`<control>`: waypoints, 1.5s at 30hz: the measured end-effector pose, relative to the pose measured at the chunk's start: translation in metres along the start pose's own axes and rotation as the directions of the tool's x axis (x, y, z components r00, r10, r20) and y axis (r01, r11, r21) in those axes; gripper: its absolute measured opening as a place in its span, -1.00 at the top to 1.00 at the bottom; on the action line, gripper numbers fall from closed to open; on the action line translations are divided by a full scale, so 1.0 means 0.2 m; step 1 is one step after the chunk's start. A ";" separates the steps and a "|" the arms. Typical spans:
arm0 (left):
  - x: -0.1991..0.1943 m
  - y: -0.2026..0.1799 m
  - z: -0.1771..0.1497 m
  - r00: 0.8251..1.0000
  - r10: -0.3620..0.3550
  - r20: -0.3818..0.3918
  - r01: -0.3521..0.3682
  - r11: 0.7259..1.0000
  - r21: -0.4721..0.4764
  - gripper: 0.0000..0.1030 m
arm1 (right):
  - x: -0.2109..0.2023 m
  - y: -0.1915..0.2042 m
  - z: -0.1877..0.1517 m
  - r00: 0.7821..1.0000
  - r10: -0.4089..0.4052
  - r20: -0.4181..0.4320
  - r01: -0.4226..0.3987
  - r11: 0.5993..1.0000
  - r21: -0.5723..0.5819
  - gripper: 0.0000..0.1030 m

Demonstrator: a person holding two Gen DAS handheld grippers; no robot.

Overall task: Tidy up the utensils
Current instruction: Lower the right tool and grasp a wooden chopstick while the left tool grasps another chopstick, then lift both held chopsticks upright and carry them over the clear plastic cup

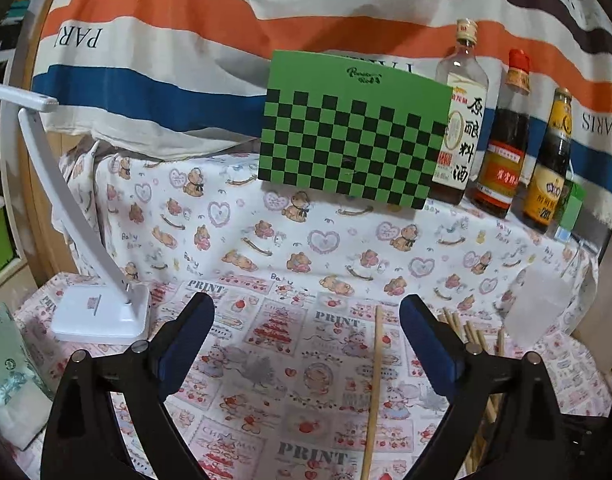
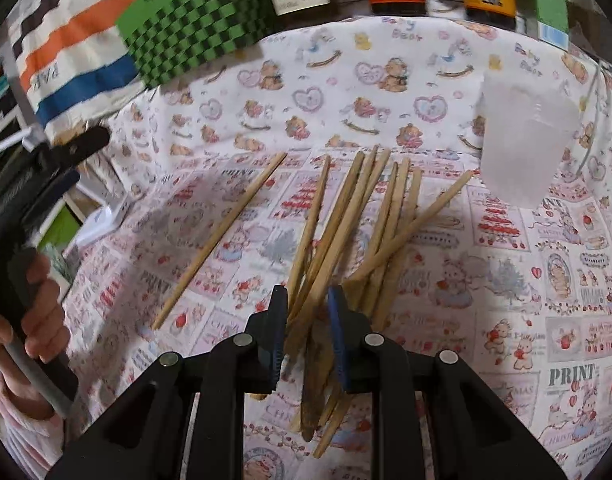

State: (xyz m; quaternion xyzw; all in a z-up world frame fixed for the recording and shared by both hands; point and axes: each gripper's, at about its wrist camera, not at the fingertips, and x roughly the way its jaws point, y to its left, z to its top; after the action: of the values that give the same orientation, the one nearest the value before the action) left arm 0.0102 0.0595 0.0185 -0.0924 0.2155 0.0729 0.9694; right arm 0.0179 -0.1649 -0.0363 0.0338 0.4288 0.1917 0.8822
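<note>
Several wooden chopsticks (image 2: 370,216) lie in a loose pile on the patterned cloth, and one single chopstick (image 2: 222,236) lies apart to their left. A frosted plastic cup (image 2: 522,140) stands at the back right of the pile. My right gripper (image 2: 306,300) hovers over the near ends of the pile, its jaws narrowed around a few sticks with a gap still showing. My left gripper (image 1: 306,312) is wide open and empty above the cloth, with the single chopstick (image 1: 376,384) lying between its fingers. The pile (image 1: 474,336) and the cup (image 1: 538,308) show at its right.
A white desk lamp (image 1: 102,308) stands at the left. A green checkered board (image 1: 350,132) leans against the striped backdrop, with three sauce bottles (image 1: 506,140) to its right. A green carton (image 1: 570,208) stands beyond the bottles. A tissue pack (image 1: 6,368) lies at the far left.
</note>
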 end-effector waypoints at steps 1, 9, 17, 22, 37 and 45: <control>0.01 0.00 0.00 1.000 0.008 -0.008 -0.008 1.000 0.008 -0.81 | 0.00 0.00 0.00 1.000 -0.022 -0.002 0.022 1.000 -0.003 0.54; 0.20 -0.05 -0.09 0.958 -0.052 -0.283 0.063 0.998 0.030 -0.81 | -0.11 -0.07 0.00 0.993 -0.060 0.102 0.054 0.997 0.062 0.85; 0.25 -0.23 -0.23 0.900 -0.078 -0.428 0.154 0.977 0.146 -0.09 | -0.37 -0.06 0.02 0.926 -0.092 0.365 0.077 0.995 0.056 0.85; 0.31 -0.28 -0.32 0.853 -0.046 -0.520 0.160 0.971 0.177 0.46 | -0.49 -0.07 0.01 0.871 -0.128 0.474 0.103 0.992 0.078 0.85; -0.01 -0.25 -0.12 0.975 -0.164 -0.151 0.187 0.970 0.154 0.90 | -0.61 -0.19 0.01 0.823 -0.156 0.547 0.064 0.981 0.184 0.85; -0.17 -0.20 -0.02 0.974 -0.226 0.015 0.221 0.965 0.143 0.90 | -0.69 -0.24 0.01 0.785 -0.148 0.601 0.026 0.978 0.207 0.85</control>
State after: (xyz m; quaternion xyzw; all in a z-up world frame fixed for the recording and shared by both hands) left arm -0.0149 0.0160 0.0353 -0.0466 0.1932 -0.0508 0.9787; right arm -0.0426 -0.2603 0.0564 0.1570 0.1367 0.0880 0.9741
